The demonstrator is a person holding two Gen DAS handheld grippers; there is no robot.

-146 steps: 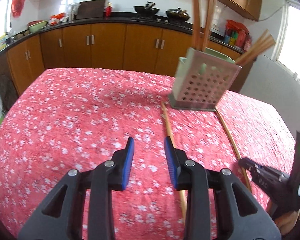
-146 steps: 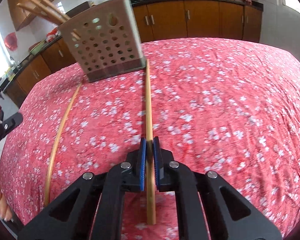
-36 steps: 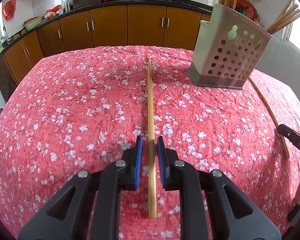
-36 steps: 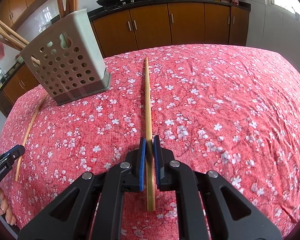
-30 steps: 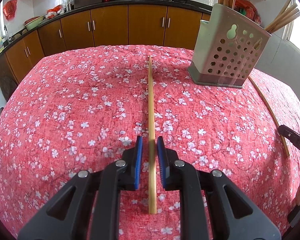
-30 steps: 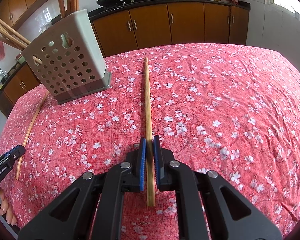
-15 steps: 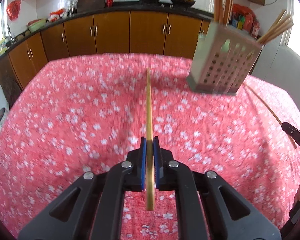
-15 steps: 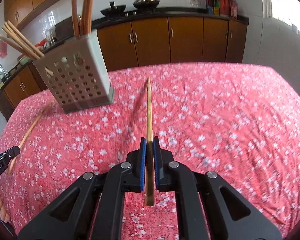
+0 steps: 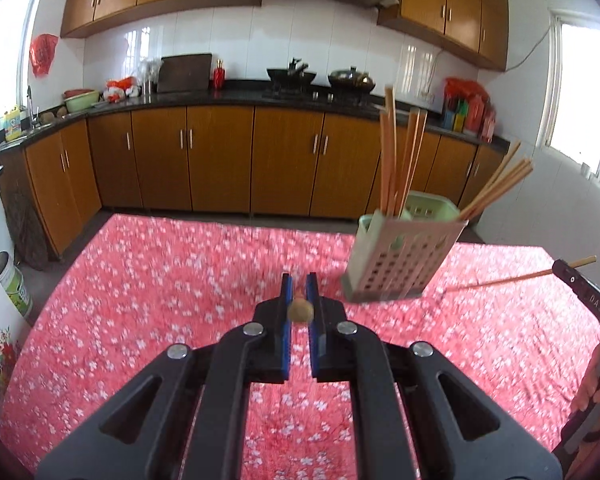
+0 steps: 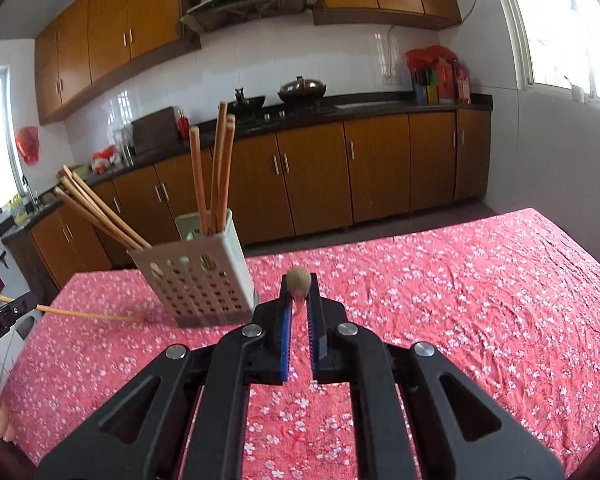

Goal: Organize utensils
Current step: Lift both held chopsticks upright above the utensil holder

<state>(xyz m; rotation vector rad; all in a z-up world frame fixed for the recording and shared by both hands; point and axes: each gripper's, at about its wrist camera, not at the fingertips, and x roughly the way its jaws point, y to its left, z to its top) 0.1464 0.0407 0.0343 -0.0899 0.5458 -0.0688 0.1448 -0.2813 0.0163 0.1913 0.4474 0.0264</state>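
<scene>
Both chopsticks have left the surface [image 9: 148, 288] since a second ago: then each one lay flat on the red flowered cloth with the tongs around it, and now each is lifted clear of it. The left tongs [image 9: 299, 296] have just closed the last bit and now pinch a wooden chopstick [image 9: 300, 311], which in the left wrist view shows only as a round end between the blue pads, so it points almost straight along the view. The right tongs [image 10: 298, 298] are likewise clamped narrow on the other chopstick [image 10: 298, 281], seen in the same end-on way. From the left wrist view the right-hand chopstick also shows from the side at the right edge, slanting down toward the cloth near the holder. Both views now look out at the cabinets, not down at the cloth as before. The perforated chopstick holder [image 9: 404, 258] stands on the surface ahead, to the right of the left tongs and to the left of the right tongs, already with several chopsticks standing and leaning in it. I judge that the pick-up is finished for both sticks and that what remains is to carry them over the holder and drop them in, tips first.
</scene>
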